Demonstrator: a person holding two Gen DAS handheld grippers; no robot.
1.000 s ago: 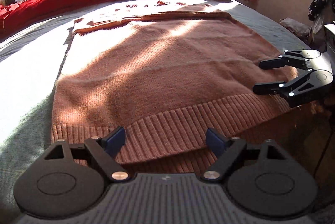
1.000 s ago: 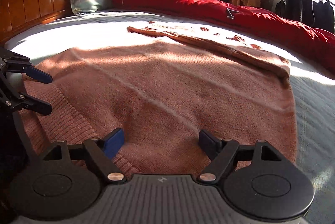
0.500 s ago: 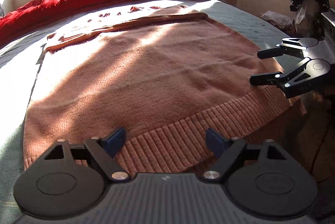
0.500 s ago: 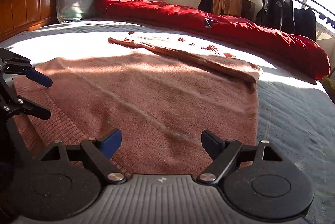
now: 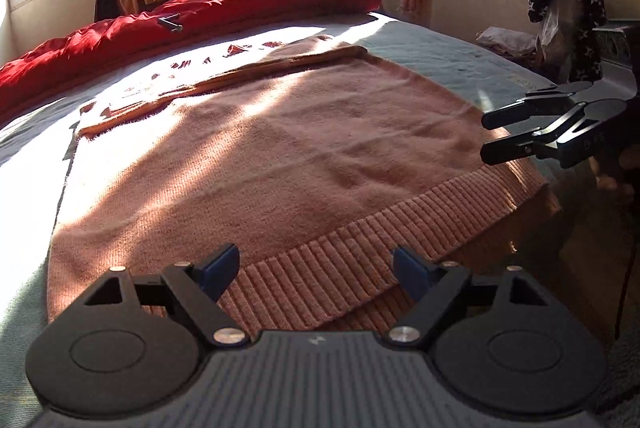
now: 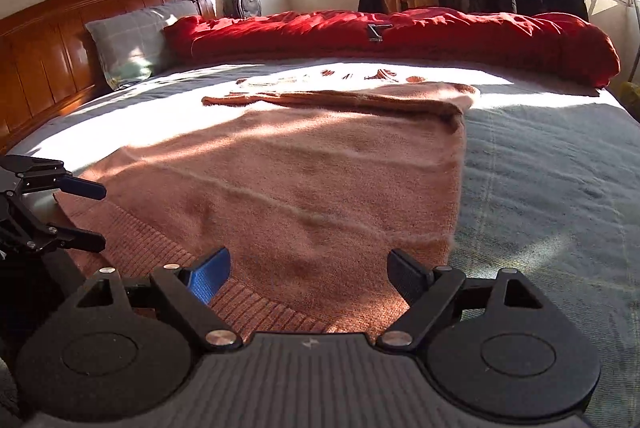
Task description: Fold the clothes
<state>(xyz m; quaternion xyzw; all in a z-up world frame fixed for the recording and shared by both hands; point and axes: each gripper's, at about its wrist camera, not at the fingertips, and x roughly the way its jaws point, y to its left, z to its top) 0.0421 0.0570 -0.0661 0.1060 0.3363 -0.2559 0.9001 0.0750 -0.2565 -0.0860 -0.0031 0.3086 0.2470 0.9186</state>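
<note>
One wide bed with a grey-blue cover carries everything; a rolled red quilt lies along its far side and a grey pillow against the wooden headboard.

Task item: salmon-pink knitted sweater, spread flat across the cover, ribbed hem at the near bed edge and slightly overhanging it. Its far end looks already turned over on itself, or a sleeve is laid across; can't tell which.

Handling, my read: soft, limp, moderately heavy knit. It will sag and stretch if lifted by one point, and the fuzzy surface should give good friction. Best pinch is the doubled rib at the two hem corners.

Left gripper and right gripper: both spread wide, empty, hovering just above the hem, one towards each corner.
</note>
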